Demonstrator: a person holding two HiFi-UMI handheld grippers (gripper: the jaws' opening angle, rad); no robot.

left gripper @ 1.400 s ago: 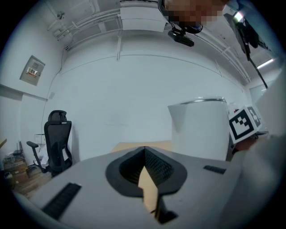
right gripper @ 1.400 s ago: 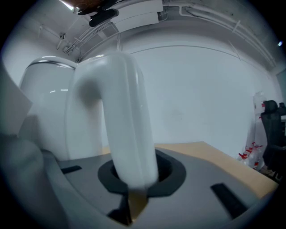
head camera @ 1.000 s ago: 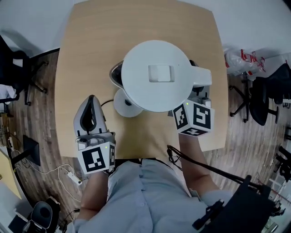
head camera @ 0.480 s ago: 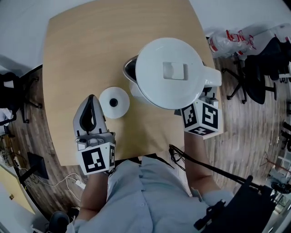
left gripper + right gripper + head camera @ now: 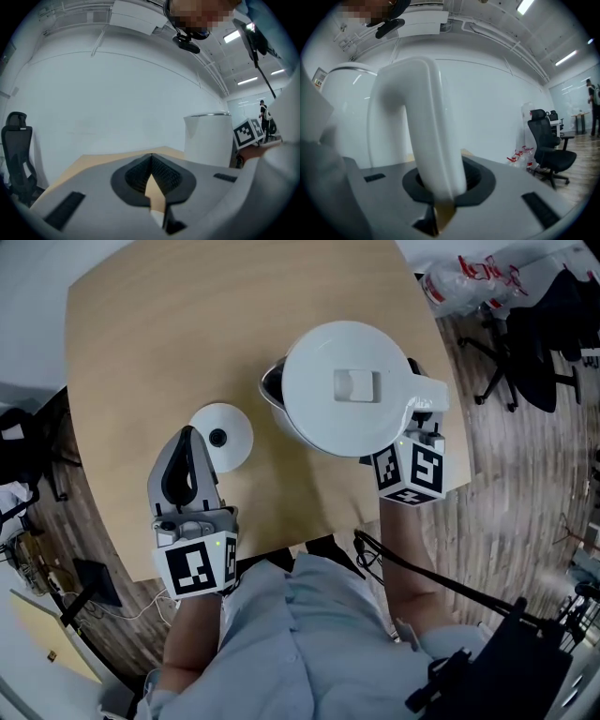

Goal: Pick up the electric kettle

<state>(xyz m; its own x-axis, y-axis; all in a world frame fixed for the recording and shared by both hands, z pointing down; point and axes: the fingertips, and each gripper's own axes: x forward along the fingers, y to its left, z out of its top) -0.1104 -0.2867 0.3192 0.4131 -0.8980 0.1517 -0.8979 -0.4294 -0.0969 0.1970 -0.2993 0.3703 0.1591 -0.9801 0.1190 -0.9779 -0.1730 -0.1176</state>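
The white electric kettle (image 5: 347,385) hangs above the right part of the wooden table (image 5: 169,343), off its round white base (image 5: 220,437). My right gripper (image 5: 424,420) is shut on the kettle's handle (image 5: 427,395), at the table's right edge. In the right gripper view the handle (image 5: 426,131) runs up from between the jaws of that gripper (image 5: 440,190), with the kettle's body (image 5: 347,117) at the left. My left gripper (image 5: 187,439) sits just left of the base, shut and empty. The left gripper view has the kettle (image 5: 208,138) at the right, beyond the closed left gripper (image 5: 151,158).
A plastic bag (image 5: 469,273) and black office chairs (image 5: 544,324) stand on the wooden floor to the right of the table. Another chair (image 5: 16,150) is at the left. A black cable (image 5: 441,582) runs by the person's right arm.
The kettle has moved right and away from its base, which now lies fully uncovered. The right gripper went with it. The left gripper kept shut near the base.
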